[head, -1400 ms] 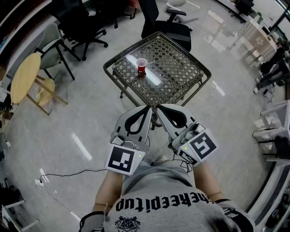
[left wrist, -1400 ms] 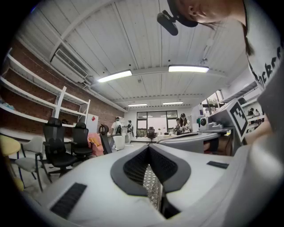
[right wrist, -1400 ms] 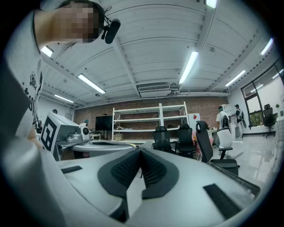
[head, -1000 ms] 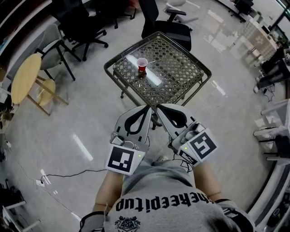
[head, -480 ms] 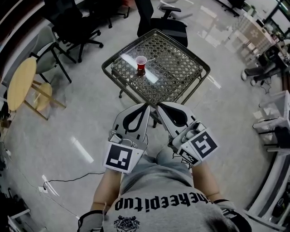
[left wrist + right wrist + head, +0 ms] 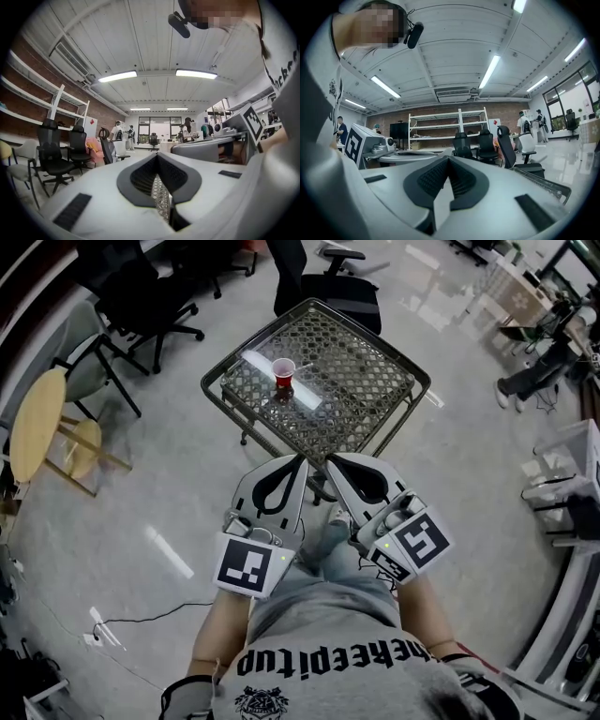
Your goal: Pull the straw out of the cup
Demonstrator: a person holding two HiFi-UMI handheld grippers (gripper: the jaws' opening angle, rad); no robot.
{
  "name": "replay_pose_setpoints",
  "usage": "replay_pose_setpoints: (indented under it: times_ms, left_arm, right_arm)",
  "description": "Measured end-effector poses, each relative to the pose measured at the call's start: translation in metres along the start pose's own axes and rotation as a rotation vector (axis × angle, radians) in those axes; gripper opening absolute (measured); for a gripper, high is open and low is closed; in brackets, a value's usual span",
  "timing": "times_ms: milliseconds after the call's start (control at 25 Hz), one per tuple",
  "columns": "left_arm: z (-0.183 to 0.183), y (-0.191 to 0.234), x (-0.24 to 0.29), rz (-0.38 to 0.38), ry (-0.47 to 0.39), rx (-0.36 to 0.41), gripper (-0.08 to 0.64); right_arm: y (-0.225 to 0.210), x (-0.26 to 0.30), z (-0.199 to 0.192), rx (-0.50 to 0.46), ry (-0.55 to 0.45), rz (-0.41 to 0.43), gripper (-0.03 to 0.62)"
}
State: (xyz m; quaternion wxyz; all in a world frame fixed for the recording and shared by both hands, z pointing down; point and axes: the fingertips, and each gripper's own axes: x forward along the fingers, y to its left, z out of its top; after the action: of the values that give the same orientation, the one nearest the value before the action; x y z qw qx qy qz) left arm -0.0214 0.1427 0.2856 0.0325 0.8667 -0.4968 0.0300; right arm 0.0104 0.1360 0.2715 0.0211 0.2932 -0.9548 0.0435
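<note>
Black office chairs [image 6: 141,292] crowd the far left of the floor, and another [image 6: 349,292] stands just behind the mesh-topped table [image 6: 361,381]. A round wooden side table [image 6: 36,426] with a grey chair [image 6: 86,371] beside it sits well off to the left, a loose cable [image 6: 141,617] trails over the floor near the person's feet, and another person's legs [image 6: 530,371] stretch in at the right. The left gripper [image 6: 302,460] and right gripper [image 6: 328,460] are held side by side in front of the person's body, short of the table's near corner. Each has its jaws pressed together at the tips with nothing between them, as the left gripper view [image 6: 157,155] and the right gripper view [image 6: 449,159] show. The red cup [image 6: 283,374] stands upright on the table's far left part, well apart from both grippers. A faint pale line leaning from its rim to the right looks like the straw [image 6: 297,363], though it is too thin to be sure. A bright streak of light crosses the tabletop by the cup. Glossy grey floor [image 6: 169,521] surrounds the table. The gripper views show brick walls, white shelving [image 6: 450,126], and strip lights [image 6: 117,76] on a white ceiling.
</note>
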Motion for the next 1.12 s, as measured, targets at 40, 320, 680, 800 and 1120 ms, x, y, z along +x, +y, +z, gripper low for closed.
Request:
replay_pose_setpoints:
  times_ms: [40,320,680,800,1120]
  left_arm:
    - [0.001,0.002,0.004,0.005,0.002,0.0,0.014]
    - [0.007,0.016,0.048,0.06,0.007,0.013,0.014]
    - [0.006,0.029,0.099,0.111,0.016,0.005,0.014]
    - [0.006,0.037,0.114,0.129,0.02,0.003,0.014]
    - [0.007,0.045,0.147,0.177,0.028,0.006,0.014]
  right_arm:
    - [-0.004,0.002,0.0,0.001,0.001,0.005,0.011]
    - [-0.046,0.023,0.007,-0.006,0.0,0.069,0.011]
    - [-0.095,0.048,0.01,-0.005,0.004,0.142,0.011]
    - [-0.109,0.057,0.011,-0.002,0.006,0.163,0.011]
    - [-0.141,0.069,0.01,0.006,0.007,0.215,0.011]
